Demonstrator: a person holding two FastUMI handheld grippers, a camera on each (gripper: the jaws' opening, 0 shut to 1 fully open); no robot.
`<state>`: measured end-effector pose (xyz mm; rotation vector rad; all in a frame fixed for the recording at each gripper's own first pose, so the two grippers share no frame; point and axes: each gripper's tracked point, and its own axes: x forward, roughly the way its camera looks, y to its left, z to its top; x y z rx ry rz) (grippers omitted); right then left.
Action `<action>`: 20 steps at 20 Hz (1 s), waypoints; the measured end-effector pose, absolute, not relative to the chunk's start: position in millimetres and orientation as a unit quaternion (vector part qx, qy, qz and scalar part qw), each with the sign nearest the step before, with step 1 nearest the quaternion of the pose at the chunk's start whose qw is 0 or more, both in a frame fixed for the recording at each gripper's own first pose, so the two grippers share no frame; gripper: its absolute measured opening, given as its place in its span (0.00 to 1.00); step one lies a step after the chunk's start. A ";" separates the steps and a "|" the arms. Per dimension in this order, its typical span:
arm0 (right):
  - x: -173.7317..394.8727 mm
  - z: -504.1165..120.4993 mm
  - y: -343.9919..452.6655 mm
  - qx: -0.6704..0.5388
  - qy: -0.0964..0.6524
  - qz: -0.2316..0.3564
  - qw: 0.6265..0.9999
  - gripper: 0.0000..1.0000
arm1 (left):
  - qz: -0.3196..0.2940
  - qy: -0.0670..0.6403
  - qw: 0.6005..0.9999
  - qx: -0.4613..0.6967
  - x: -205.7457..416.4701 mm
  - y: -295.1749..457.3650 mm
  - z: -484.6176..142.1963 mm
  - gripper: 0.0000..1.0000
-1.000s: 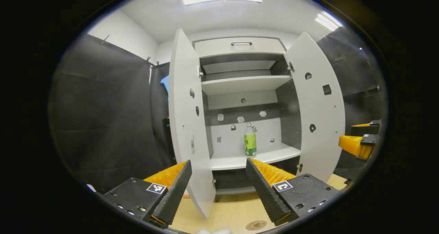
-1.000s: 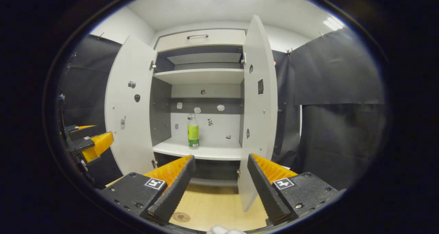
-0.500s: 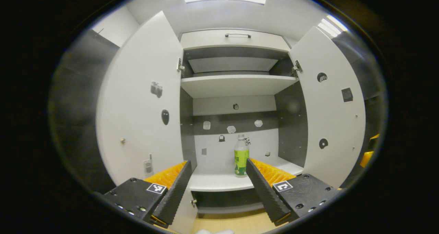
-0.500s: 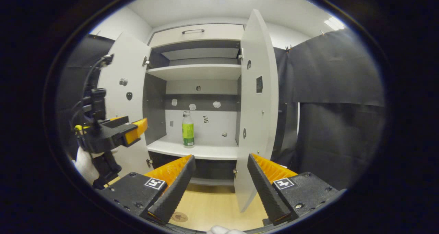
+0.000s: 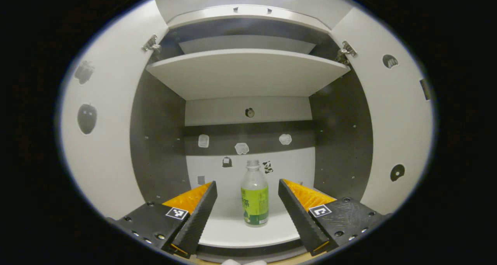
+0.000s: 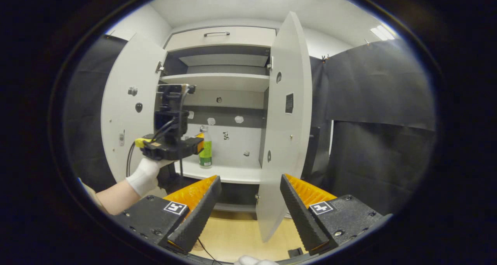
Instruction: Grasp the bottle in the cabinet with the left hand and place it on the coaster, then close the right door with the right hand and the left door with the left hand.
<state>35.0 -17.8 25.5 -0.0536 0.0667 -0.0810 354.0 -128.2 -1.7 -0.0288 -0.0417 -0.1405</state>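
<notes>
Needed a straight push of the wide-open, empty left claw toward the bottle, upright on the shelf just ahead between the fingers, then a squeeze on the labelled middle.

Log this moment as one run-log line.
phase: reach | left gripper: open, lined up on clear green-labelled plastic bottle, upright on lower shelf | right gripper: open | white cabinet doors: open

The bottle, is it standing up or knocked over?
Standing up: the bottle rests on its base on the cabinet shelf, cap on top.
</notes>
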 end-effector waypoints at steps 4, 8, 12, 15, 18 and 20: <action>37.1 19.2 -22.6 -0.033 0.045 -0.051 0.997 1.00 | -0.065 0.008 0.998 -0.014 408.3 -141.5 -33.9 0.97; 39.7 8.7 -24.6 -0.042 0.061 -0.053 0.996 1.00 | -0.058 0.018 0.998 -0.017 434.4 -145.6 -50.7 0.97; 42.4 4.2 -27.0 -0.040 0.068 -0.052 0.995 1.00 | -0.052 0.023 0.998 -0.035 450.6 -147.2 -53.0 0.98; 43.7 4.4 -28.1 -0.040 0.068 -0.052 0.996 0.99 | -0.048 0.030 0.998 -0.034 459.6 -145.3 -57.9 0.97; 44.8 4.1 -30.9 -0.038 0.069 -0.053 0.995 1.00 | -0.045 0.032 0.998 -0.029 466.8 -147.6 -63.3 0.89; 44.4 5.7 -31.9 -0.035 0.068 -0.052 0.996 1.00 | -0.048 0.039 0.997 -0.035 459.1 -147.8 -61.8 0.75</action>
